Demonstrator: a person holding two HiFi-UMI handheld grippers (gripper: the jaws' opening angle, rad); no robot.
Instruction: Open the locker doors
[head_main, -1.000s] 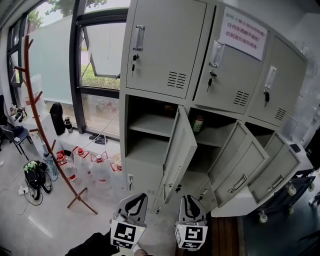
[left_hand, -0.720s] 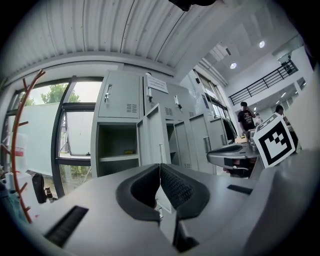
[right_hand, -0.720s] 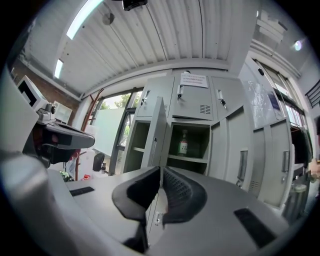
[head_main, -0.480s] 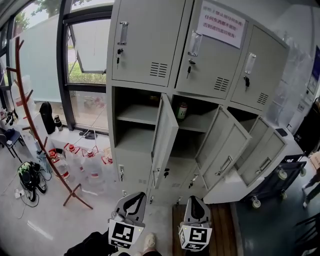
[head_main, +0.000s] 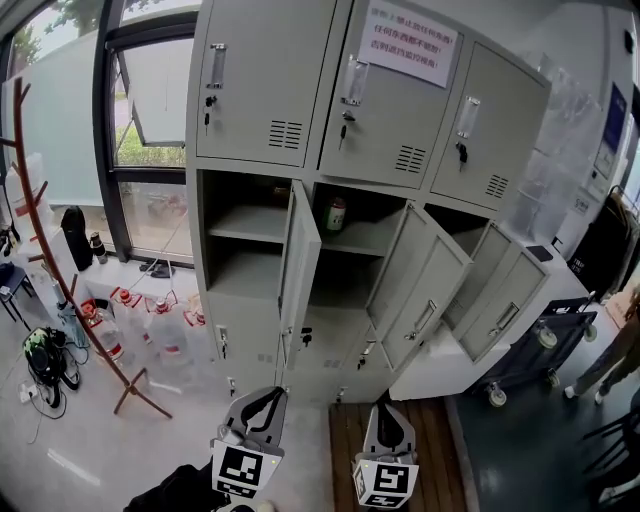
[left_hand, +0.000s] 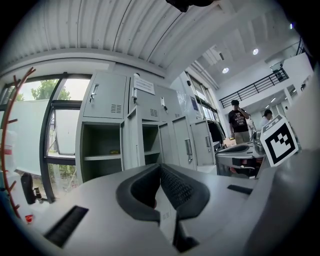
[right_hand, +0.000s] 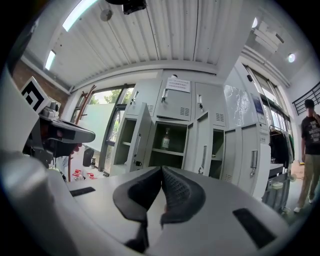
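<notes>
I hold both tools low in front of me, pointing level at the lockers, which stand well apart from them across the floor. My left hand-held gripper is narrow: its dark pads meet at the tips and nothing sits between them. The jaws of my right hand-held gripper have just been closing and now meet too, also on nothing.

The lockers fill the middle of the head view, beside a tall window. The three upper doors are shut, each with a key hanging under its handle, and a paper notice is stuck across the top of two of them. The three doors of the row below stand open: the left door swings out nearly edge-on to me, the middle door and the right door hang out toward the right. The left compartment shows a bare shelf. A bottle stands upright on the shelf in the middle compartment.

Left of the lockers, water jugs sit on the floor under the window, near a wooden coat stand. To the right, a wheeled cart is parked just beside the open right door, and a person stands at the picture's edge.
</notes>
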